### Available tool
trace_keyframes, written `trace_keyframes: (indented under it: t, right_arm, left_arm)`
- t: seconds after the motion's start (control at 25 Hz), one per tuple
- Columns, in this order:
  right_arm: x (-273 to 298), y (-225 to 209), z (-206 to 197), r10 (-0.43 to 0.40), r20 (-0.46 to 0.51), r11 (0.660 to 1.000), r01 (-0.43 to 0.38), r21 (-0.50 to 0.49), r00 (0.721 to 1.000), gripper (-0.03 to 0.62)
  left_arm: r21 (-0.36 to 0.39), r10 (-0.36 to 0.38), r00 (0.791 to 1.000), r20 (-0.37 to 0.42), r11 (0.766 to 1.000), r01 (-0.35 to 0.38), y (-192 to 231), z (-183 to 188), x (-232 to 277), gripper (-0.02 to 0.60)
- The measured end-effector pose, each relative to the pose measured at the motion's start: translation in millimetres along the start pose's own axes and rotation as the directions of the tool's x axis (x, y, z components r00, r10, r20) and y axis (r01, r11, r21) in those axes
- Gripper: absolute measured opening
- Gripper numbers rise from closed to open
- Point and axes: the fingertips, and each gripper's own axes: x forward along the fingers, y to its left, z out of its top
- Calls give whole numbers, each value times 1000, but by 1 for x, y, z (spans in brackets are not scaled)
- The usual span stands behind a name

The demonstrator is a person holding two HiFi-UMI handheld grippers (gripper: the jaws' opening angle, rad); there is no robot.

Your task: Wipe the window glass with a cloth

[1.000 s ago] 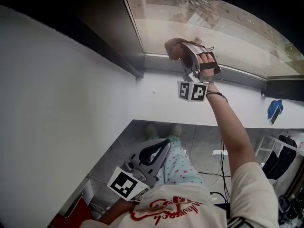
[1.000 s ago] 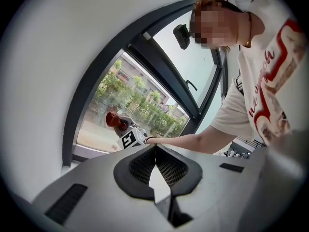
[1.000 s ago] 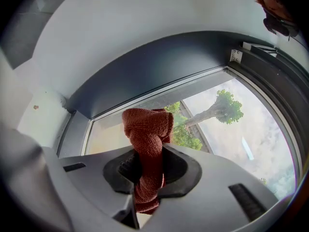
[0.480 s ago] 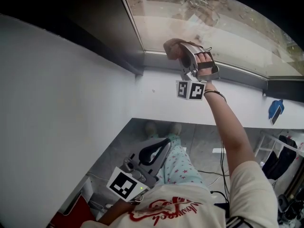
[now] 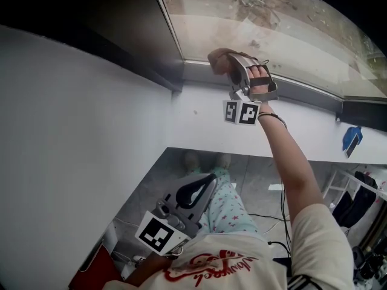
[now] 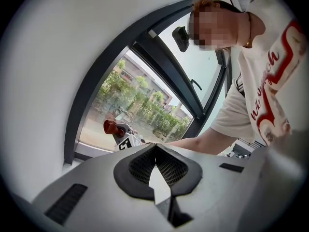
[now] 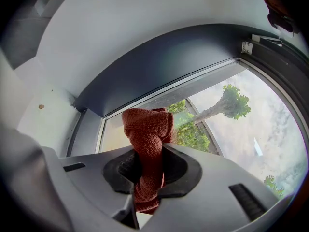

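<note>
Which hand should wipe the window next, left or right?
The right. The right tool grips the red cloth up by the window glass. The left tool is shut, empty and hangs low, away from it.

Shows rust-red, finely woven, on the cloth (image 7: 145, 124); pale grey with black pads on the right gripper (image 7: 148, 151) and left gripper (image 6: 155, 146). Black-and-white squares on the marker cube (image 5: 242, 112). Dark grey window frame (image 7: 159, 66), white wall (image 5: 72, 132). Near: pale green trousers (image 5: 228, 213) with pink stars, white shirt (image 5: 242, 267) printed red. Far right: blue object (image 5: 349, 139).
</note>
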Motion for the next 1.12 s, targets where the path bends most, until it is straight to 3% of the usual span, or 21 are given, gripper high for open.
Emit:
trace_keyframes:
  t: [0.28, 0.44, 1.12]
  right_arm:
    - [8, 27, -5, 54, -11, 999, -54, 5, 998, 69]
    - [15, 42, -7, 90, -21, 996, -90, 11, 996, 69]
    - [33, 99, -22, 222, -77, 975, -220, 41, 972, 69]
  left_arm:
    - [9, 9, 1000, 7, 1000, -9, 10, -2, -2, 21]
    - [-34, 34, 999, 9, 999, -34, 14, 5, 0, 21]
    - [-58, 95, 995, 16, 994, -93, 21, 6, -1, 21]
